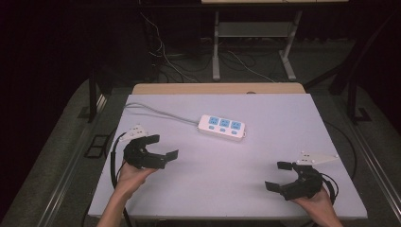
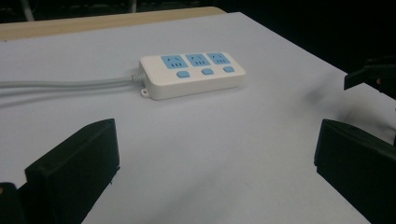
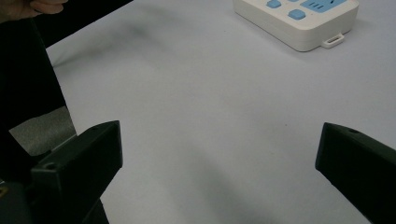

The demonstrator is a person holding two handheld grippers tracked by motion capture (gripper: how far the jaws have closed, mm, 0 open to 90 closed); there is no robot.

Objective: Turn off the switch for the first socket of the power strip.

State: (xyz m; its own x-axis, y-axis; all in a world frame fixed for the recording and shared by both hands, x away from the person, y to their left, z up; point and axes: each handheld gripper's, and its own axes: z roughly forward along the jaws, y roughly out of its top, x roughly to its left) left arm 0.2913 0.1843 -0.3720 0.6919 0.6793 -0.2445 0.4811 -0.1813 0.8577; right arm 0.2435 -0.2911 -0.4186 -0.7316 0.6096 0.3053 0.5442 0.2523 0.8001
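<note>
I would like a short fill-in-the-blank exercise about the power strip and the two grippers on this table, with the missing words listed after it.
1. The power strip has ____ blue sockets in a row.
2. The grey cable leaves the strip toward the table's ____ side in the high view.
3. The jaws of the left gripper and of the right gripper are both ____.
4. The top of the table is covered in ____.

Missing words: three; left; open; white

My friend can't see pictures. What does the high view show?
A white power strip with three blue sockets lies mid-table, its grey cord trailing left. Nearer, a person holds two open black grippers: left hand-held gripper, right hand-held gripper.
</note>
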